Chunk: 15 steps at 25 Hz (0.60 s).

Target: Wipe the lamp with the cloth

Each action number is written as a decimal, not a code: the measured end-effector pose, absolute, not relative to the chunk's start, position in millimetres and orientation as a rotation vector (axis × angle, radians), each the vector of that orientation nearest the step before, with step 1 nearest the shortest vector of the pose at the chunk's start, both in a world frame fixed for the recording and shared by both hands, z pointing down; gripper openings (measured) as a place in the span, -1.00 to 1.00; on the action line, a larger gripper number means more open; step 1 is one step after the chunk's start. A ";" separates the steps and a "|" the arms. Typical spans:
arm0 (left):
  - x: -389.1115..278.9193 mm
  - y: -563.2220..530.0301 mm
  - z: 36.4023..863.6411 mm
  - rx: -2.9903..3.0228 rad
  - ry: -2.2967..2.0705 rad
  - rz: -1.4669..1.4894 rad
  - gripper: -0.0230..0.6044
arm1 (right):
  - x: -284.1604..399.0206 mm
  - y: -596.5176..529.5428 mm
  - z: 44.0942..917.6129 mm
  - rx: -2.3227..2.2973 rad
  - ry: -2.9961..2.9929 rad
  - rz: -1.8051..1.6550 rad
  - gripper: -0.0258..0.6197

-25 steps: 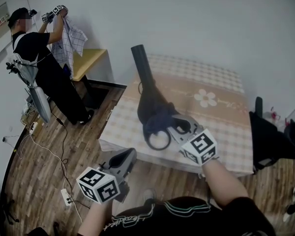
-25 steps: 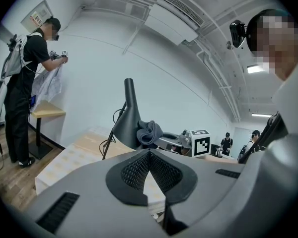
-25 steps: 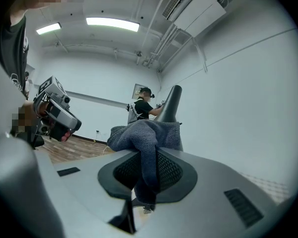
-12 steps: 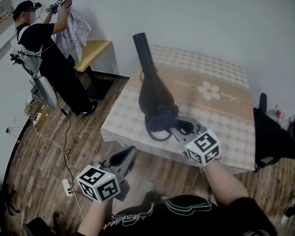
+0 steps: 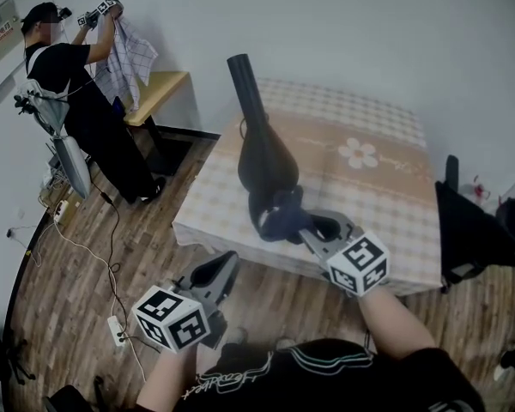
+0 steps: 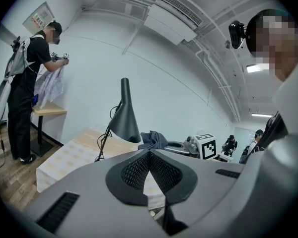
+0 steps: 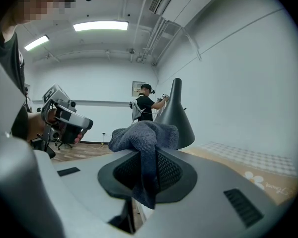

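A black lamp (image 5: pixel 262 161) with a cone shade and a long neck stands over the front of the checked table (image 5: pixel 386 170). My right gripper (image 5: pixel 307 223) is shut on a dark blue-grey cloth (image 5: pixel 279 213), which presses against the lower rim of the shade. In the right gripper view the cloth (image 7: pixel 144 135) bunches over the jaws, with the lamp (image 7: pixel 179 113) just behind it. My left gripper (image 5: pixel 219 266) hangs lower left, off the table, shut on nothing. In the left gripper view the lamp (image 6: pixel 125 120) and the cloth (image 6: pixel 151 139) lie ahead of it.
At the far left a person (image 5: pixel 77 101) holds up a checked cloth beside a yellow side table (image 5: pixel 159 88). A black chair (image 5: pixel 468 230) stands at the table's right. Cables and a power strip (image 5: pixel 116 342) lie on the wooden floor.
My right gripper has shifted a little down and right with the cloth along the shade's rim. The left gripper has barely moved.
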<state>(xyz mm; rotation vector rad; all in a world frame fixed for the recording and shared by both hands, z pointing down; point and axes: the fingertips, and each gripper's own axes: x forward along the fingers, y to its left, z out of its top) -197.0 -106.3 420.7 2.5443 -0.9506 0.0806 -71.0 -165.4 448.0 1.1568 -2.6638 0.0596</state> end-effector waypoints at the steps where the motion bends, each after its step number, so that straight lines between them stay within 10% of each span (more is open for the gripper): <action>1: -198.4 -107.5 419.5 2.550 -0.942 0.072 -0.93 | -71.5 -163.6 445.1 1.169 -2.657 0.046 -0.74; 15: -242.6 -159.7 385.4 2.727 -0.645 0.081 -0.93 | -109.7 -183.8 368.6 1.477 -2.473 -0.181 -0.74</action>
